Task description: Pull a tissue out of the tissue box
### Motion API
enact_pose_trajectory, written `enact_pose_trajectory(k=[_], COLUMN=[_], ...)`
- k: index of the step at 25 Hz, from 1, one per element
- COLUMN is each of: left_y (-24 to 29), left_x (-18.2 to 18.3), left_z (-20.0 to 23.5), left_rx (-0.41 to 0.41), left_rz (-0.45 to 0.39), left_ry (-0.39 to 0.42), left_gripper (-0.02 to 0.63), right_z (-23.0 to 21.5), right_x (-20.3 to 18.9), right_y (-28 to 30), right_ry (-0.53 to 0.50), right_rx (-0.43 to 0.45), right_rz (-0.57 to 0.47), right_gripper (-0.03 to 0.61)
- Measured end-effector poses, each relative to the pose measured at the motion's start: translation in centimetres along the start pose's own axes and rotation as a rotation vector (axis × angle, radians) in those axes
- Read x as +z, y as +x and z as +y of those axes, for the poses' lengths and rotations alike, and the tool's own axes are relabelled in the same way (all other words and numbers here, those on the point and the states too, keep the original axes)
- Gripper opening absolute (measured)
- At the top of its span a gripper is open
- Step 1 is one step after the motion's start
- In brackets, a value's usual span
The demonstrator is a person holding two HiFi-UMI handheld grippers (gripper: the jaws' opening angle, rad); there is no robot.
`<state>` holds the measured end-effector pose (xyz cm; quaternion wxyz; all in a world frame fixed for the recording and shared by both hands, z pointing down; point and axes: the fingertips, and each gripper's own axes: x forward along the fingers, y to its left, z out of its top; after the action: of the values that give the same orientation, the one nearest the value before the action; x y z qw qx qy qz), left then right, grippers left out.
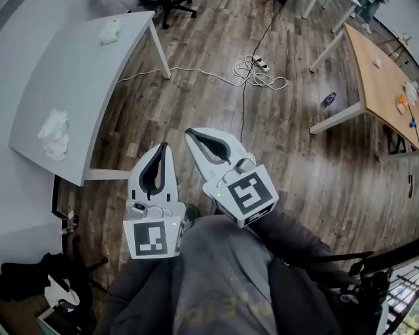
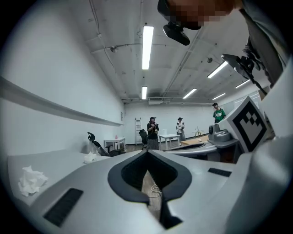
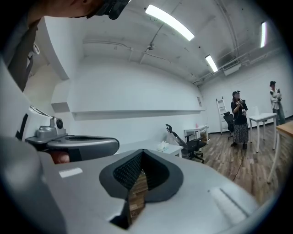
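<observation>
Smooth matt grey plastic on left gripper and right gripper; black ribbed pads. Dark wood-plank floor, slight sheen. Smooth matt white left table. Wrinkled paper crumpled tissue. Light wood far-right table.

This is an open-plan office or lab space. It has a wood-plank floor, plain white desks, a wooden-topped table, a rolling office chair and a power strip with loose cables. Strip lights run along the bare ceiling, and people stand at far desks.
</observation>
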<state>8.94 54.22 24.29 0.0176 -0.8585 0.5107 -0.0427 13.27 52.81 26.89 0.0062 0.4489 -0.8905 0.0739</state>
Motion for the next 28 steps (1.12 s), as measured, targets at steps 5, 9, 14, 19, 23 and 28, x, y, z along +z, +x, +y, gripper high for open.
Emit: enact_pose_trajectory(k=[5,9,14,19,23,28], left_y=[2.6,4.6,6.4,8.6,11.0,15.7], left_x=[-0.5,-0.3,-0.9,-1.3,-2.2,-3.2], left_z=[-0.8,-1.5,-1.3,0.7,1.8,5.2], left_rx=[0.015,0.046,0.080,0.121,0.121,0.113], left_rz=[0.023,0.019,0.028,0.025,0.034,0.038], left_ry=[-0.001,0.000,-0.004,-0.006,-0.016,-0.014], left_gripper=[-0.003,-0.003,-0.003,-0.003,-0.003,-0.003], right_z=[-2.6,-4.6,-6.3,-7.4,-8.9,-12.1], right_x=[-0.3,-0.1,0.1,0.1,-0.2,-0.2], right_y=[0.5,1.0,2.4,5.1,7.2,12.1], right_ry=[0.013,0.004,0.009,0.000,-0.006,-0.015], right_rx=[0.016,0.057,0.094,0.132,0.140,0.131], right_rz=[0.010,0.003,-0.001,-0.016,-0.002,0.002], right_gripper=[0.001,0.001,0.002,0.003,0.003,0.003])
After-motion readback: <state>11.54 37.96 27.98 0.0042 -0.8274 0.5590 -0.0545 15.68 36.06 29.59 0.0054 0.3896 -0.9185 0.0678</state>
